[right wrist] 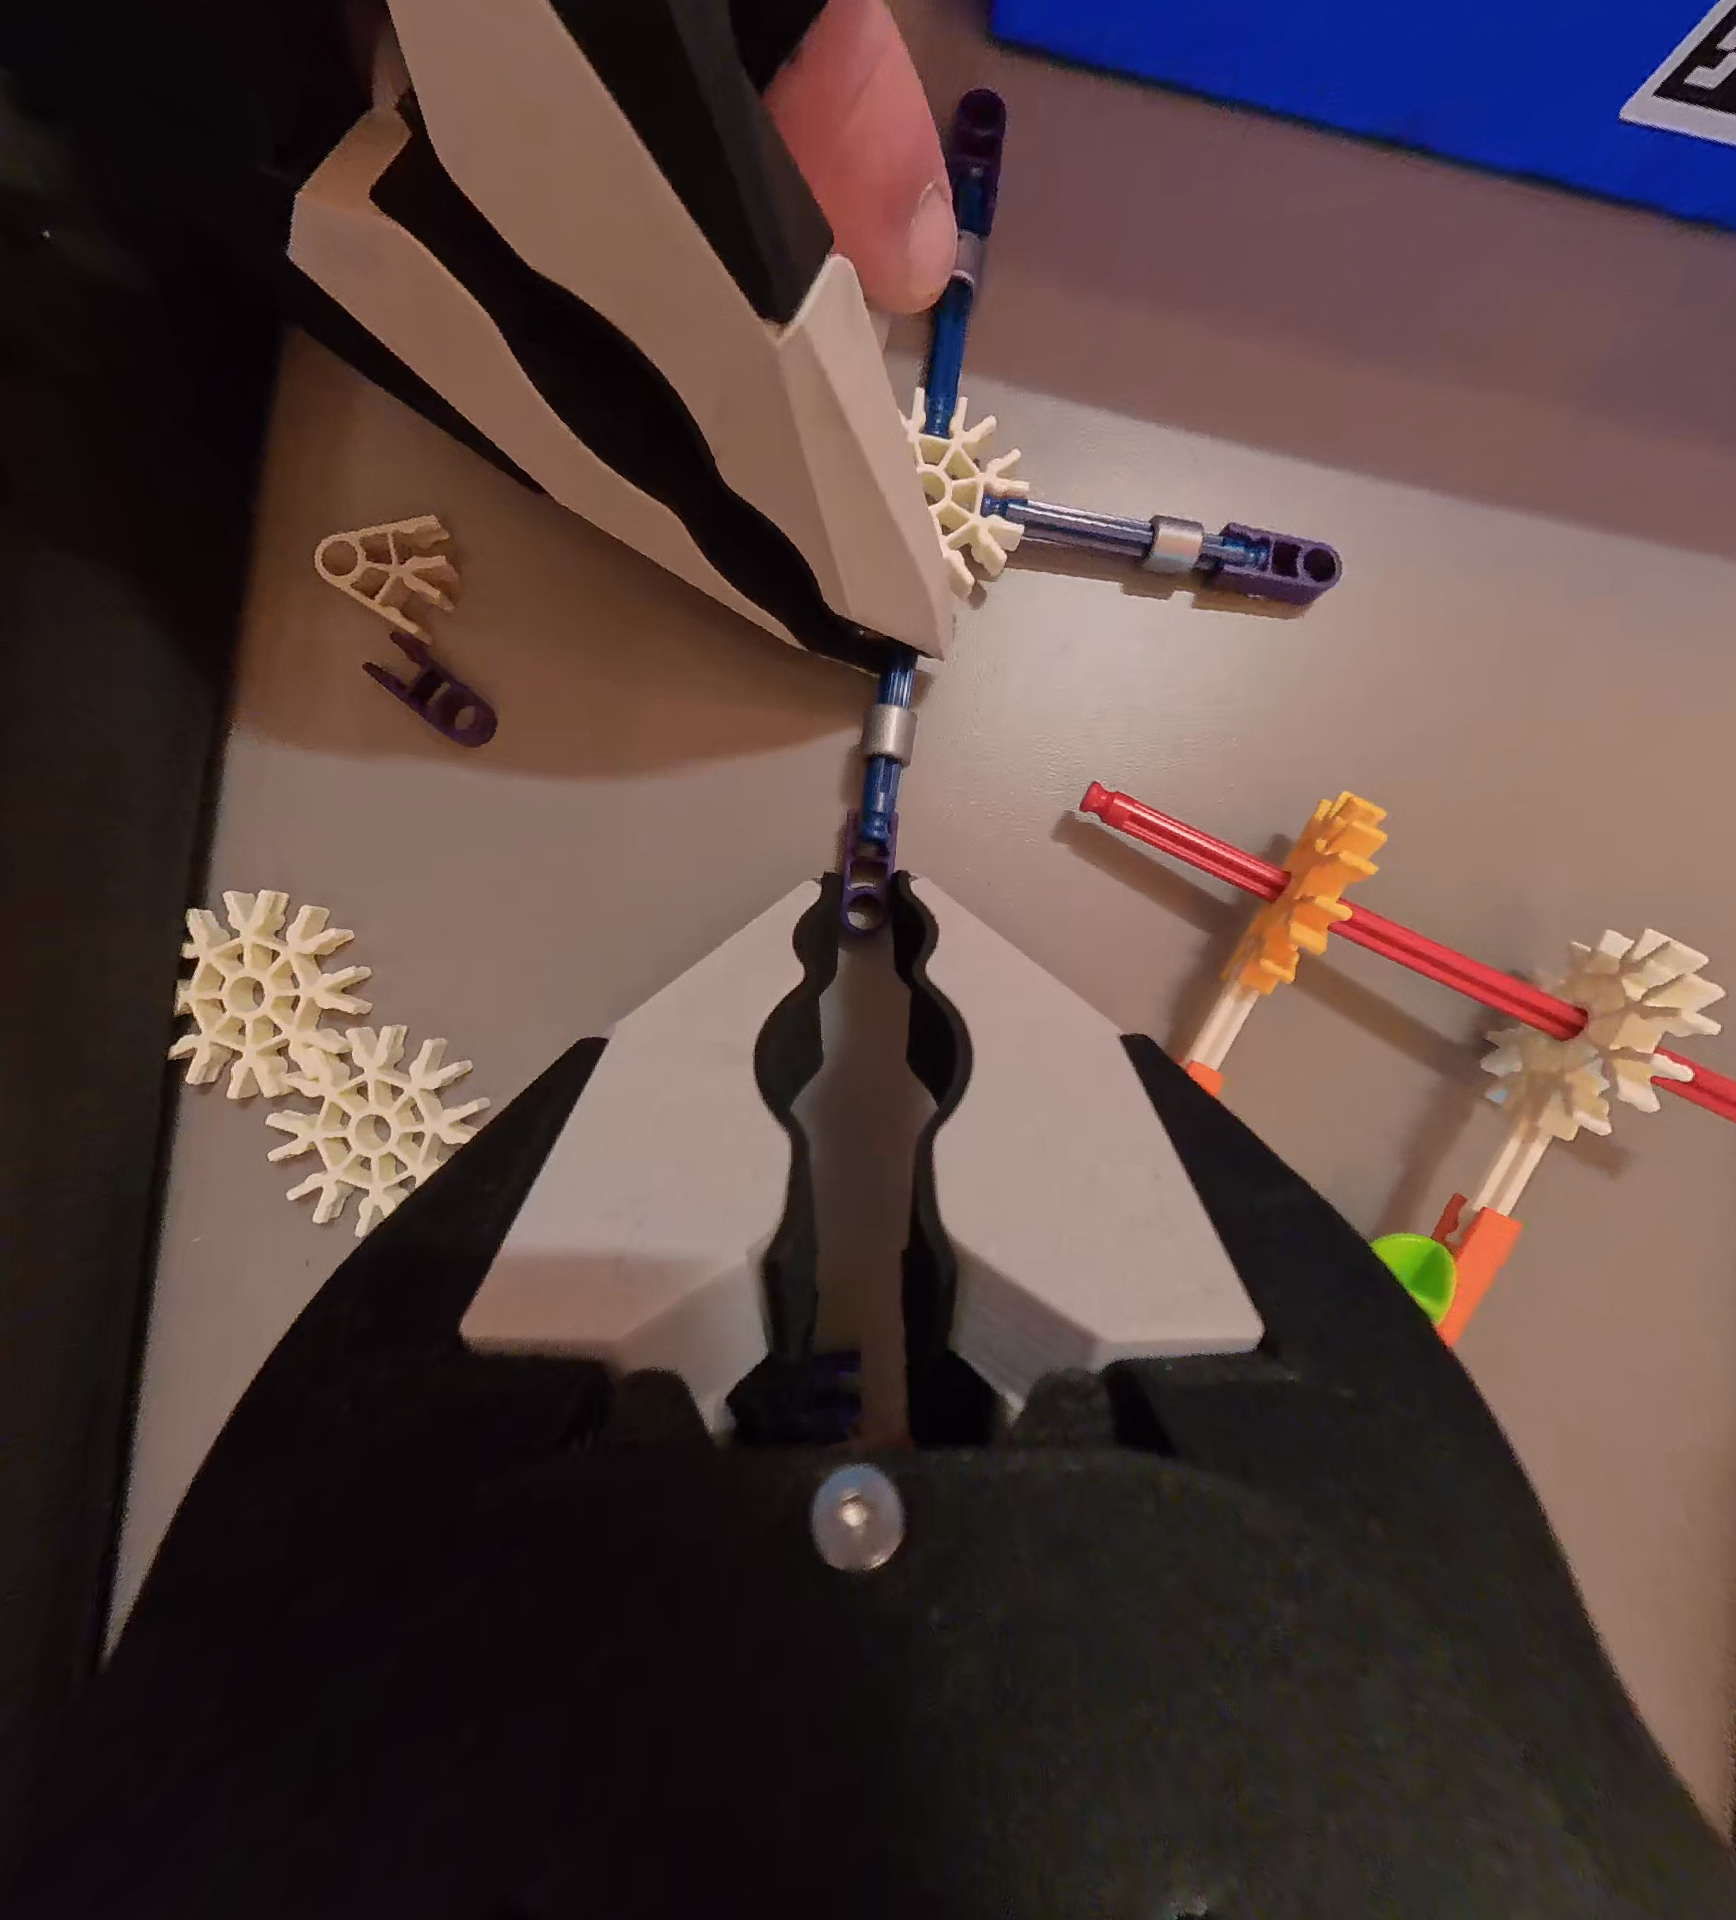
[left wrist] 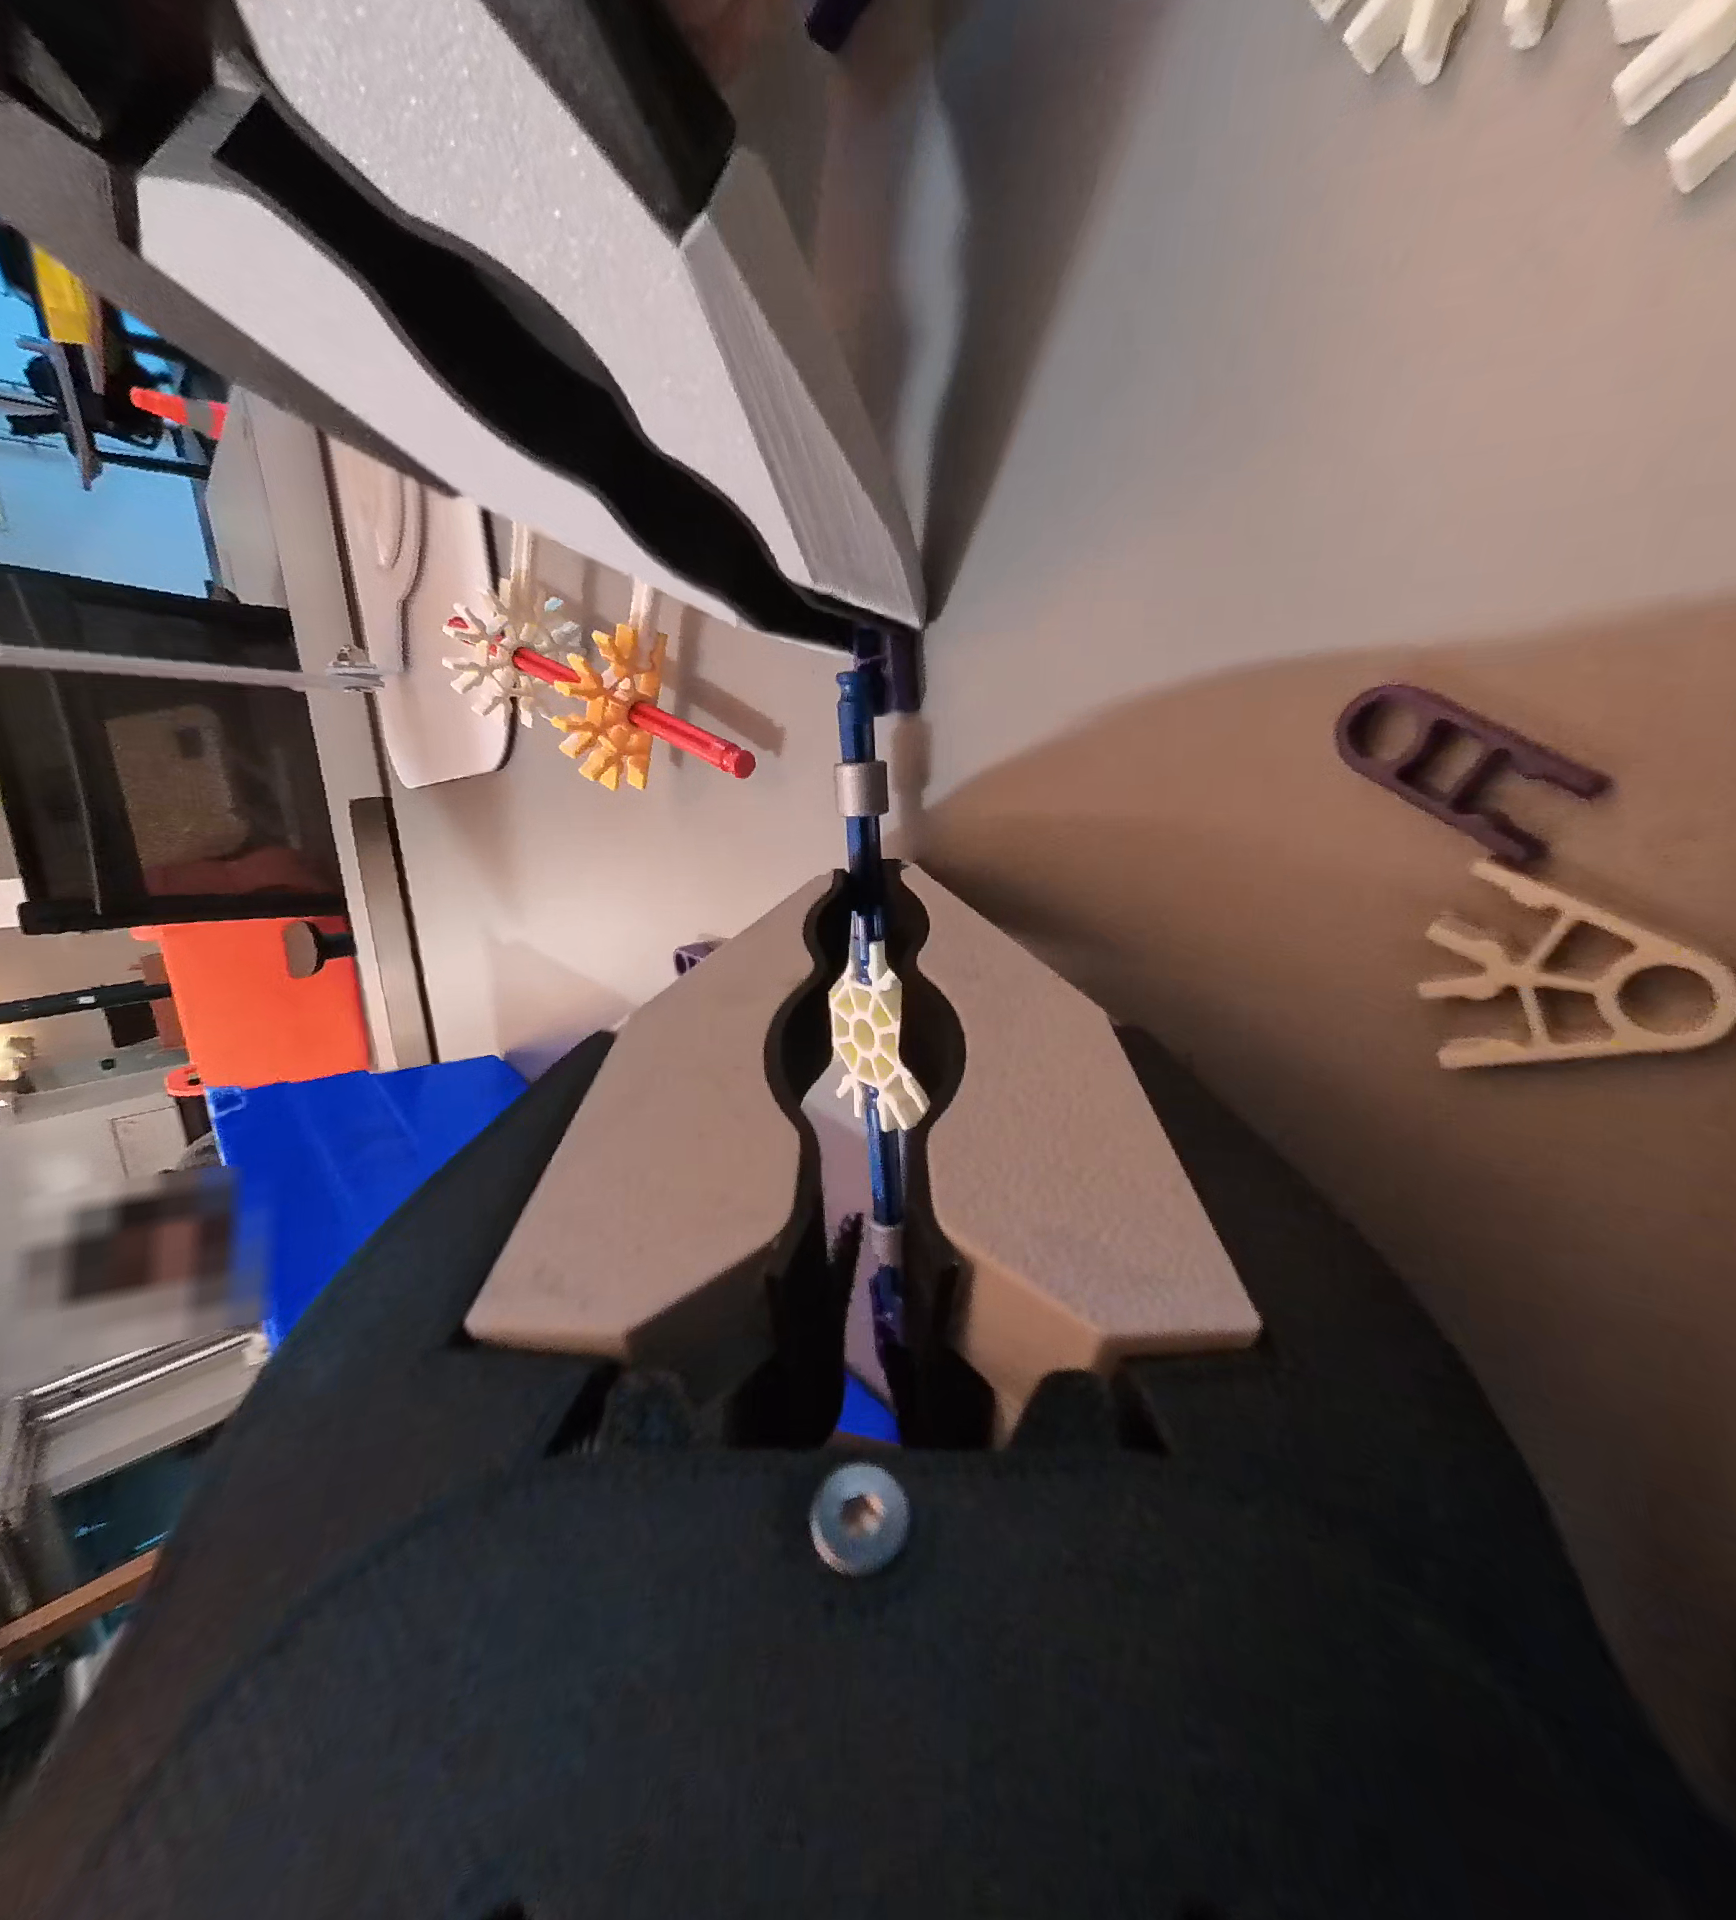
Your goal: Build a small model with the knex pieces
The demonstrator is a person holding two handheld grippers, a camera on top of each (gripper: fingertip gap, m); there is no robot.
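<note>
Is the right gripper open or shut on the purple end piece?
Shut on it. The right gripper pinches the purple end piece between its fingertips; behind them the gap stays open.

Red rod (right wrist: 1446, 961) model, perhaps two loose snowflakes (right wrist: 324, 1060).

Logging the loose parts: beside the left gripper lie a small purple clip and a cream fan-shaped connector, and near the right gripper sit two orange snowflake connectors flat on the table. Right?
Not quite. The two flat snowflake connectors near the right gripper are cream, not orange, as the right wrist view shows. The purple clip and cream fan-shaped connector are as stated.

right tool (right wrist: 864, 914) pinching purple connector (right wrist: 865, 883) | blue rod (right wrist: 887, 727) beyond | white snowflake connectors (right wrist: 324, 1060) left
</note>
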